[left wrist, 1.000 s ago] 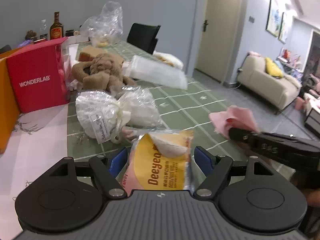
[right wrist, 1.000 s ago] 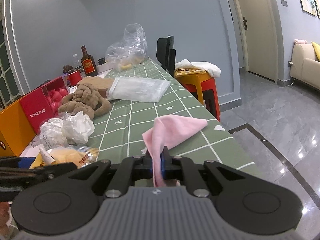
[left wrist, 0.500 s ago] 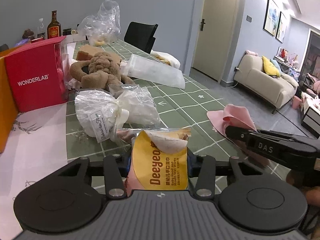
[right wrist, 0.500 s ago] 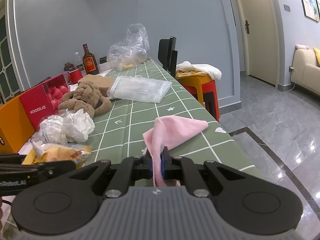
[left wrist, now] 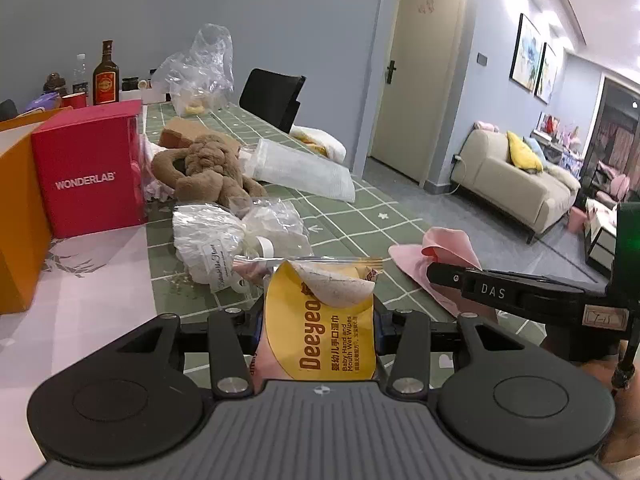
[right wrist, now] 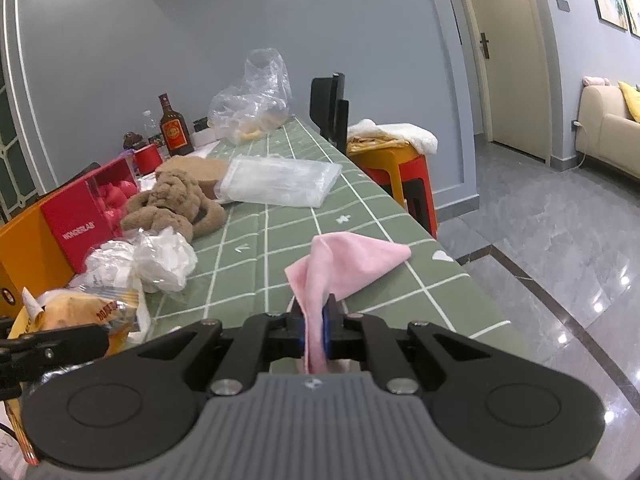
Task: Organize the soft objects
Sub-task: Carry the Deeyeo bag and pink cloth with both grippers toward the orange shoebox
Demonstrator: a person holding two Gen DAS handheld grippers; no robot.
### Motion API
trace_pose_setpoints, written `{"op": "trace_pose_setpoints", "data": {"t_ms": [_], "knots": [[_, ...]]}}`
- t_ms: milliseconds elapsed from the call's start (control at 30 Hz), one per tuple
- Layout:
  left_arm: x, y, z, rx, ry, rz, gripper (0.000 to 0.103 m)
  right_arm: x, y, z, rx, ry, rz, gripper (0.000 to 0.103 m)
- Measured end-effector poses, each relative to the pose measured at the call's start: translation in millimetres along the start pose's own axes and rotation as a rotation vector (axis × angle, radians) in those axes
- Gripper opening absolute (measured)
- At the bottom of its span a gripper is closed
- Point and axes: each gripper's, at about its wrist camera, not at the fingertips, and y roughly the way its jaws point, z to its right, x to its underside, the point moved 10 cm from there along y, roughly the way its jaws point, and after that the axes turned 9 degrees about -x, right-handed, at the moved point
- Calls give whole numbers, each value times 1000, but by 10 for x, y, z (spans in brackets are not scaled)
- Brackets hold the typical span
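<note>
The wipes pack [left wrist: 320, 332] is pinched between the pads of the left gripper [left wrist: 319, 330], low over the table [left wrist: 360, 216]. A fold of the pink cloth [right wrist: 344, 264] is clamped in the right gripper [right wrist: 316, 336]; the rest is draped on the table. The slick pack could be squeezed out, and the cloth snagged at the table edge.

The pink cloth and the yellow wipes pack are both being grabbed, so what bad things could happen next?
The pink cloth is pinched by only one fold in the right gripper, with most of it lying near the table edge, so it might slip out or drag. The left gripper squeezes the wipes pack, whose flap is peeled up, so wipes could dry out or poke out.
</note>
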Motion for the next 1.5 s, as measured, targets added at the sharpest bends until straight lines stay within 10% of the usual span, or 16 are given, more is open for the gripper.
{"op": "trace_pose_setpoints", "data": {"t_ms": [567,1000,1233,1500], "knots": [[-426,-561,-300,-22,-86,187,52,-287,-286,-800,-131,-100,101,5],[-1007,-1198,-1278,-127,-281,376,52,-926,-315,-2036,-337,-217,212,6],[-1094,-1380,-2274,-279,-434,370,52,-1280,-75,-2822,-457,-289,223,6],[-1041,-1159,-2861,-282,-463,274,52,-1178,468,-3678,-596,-423,89,6]]}}
